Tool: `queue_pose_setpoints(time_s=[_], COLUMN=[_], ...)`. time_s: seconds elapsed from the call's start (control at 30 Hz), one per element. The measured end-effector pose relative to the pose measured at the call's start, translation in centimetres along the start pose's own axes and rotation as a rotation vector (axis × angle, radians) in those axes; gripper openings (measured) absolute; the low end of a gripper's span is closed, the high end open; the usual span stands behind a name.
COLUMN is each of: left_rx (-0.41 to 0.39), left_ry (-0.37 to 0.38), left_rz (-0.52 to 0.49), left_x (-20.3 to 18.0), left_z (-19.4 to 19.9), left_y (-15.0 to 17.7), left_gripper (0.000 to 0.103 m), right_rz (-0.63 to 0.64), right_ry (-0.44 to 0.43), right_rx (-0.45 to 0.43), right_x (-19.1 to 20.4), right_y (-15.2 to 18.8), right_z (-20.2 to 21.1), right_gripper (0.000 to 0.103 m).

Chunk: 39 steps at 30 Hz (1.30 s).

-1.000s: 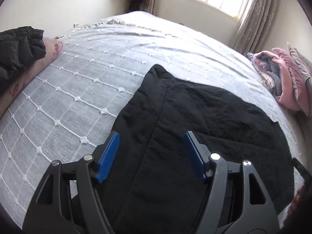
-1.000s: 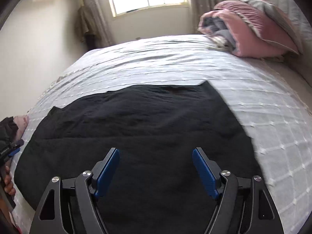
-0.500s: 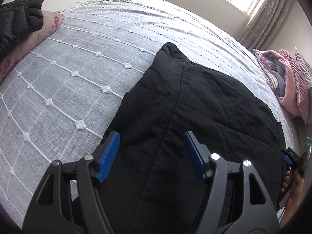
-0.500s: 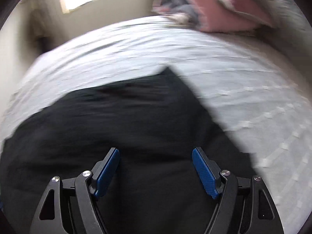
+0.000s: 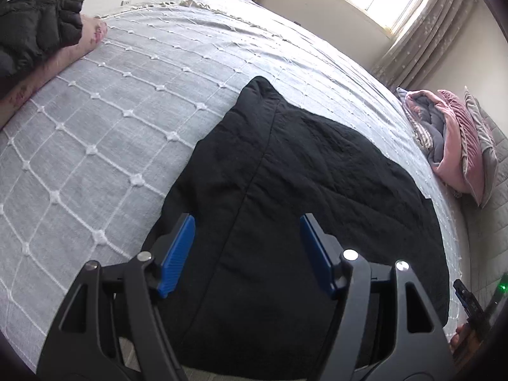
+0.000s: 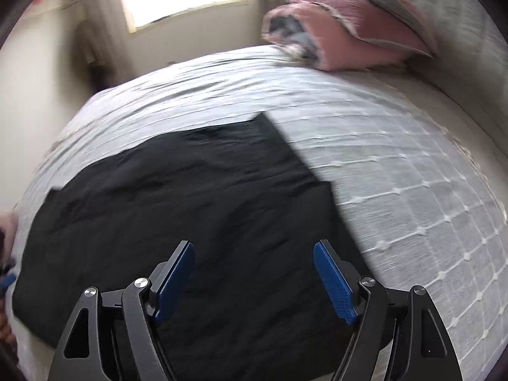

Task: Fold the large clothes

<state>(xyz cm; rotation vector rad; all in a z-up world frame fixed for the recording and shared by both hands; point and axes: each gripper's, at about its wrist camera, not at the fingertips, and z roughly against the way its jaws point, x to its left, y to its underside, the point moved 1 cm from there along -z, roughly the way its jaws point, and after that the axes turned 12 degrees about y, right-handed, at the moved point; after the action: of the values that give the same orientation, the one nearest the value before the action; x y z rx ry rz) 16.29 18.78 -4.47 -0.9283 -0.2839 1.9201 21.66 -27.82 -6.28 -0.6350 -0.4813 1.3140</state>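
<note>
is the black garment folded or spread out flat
Spread out: the black garment lies flat across the grey bedspread, no layers stacked.

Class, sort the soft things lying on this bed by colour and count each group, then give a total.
Black: 2, the spread garment and the puffy jacket
Pink: 2, the folded quilt and the pillow on it
Grey: 1, the bedspread
Total: 5
</note>
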Motion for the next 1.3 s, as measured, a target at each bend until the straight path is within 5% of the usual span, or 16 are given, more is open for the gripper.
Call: queue_pose_setpoints(time_s=[0.1, 0.2, 0.37, 0.67, 0.9, 1.17, 1.3], left_rx=[0.025, 0.049, 0.090, 0.142, 0.081, 0.006, 0.021], left_ry=[0.028, 0.056, 0.063, -0.073, -0.019, -0.040, 0.077], left_rz=[-0.020, -0.135, -0.259, -0.379, -0.217, 0.058, 0.270], left_x=[-0.8, -3.5, -7.1, -8.2, -4.9, 4.1, 8.0], left_z=[0.5, 1.2, 1.0, -4.2, 0.0, 6.4, 8.2], left_y=[1.4, 3.1, 6.3, 7.9, 5.0, 3.6, 5.4], left_gripper=[0.069, 0.069, 0.069, 0.070, 0.070, 0.070, 0.070], right_rz=[0.097, 0.277, 0.449, 0.451, 0.424, 0.362, 0.316], right_ry=[-0.122, -0.137, -0.175, -0.186, -0.240, -0.216, -0.216], right_rx=[0.011, 0.007, 0.041, 0.077, 0.108, 0.048, 0.058], right_x=[4.9, 10.2, 14.6, 16.3, 15.7, 13.4, 12.7], right_y=[2.0, 4.1, 7.3, 9.4, 9.0, 6.5, 6.2], right_z=[1.4, 2.4, 3.2, 0.4, 0.1, 2.0, 1.6], right_gripper=[0.078, 0.069, 0.019, 0.015, 0.015, 0.022, 0.022])
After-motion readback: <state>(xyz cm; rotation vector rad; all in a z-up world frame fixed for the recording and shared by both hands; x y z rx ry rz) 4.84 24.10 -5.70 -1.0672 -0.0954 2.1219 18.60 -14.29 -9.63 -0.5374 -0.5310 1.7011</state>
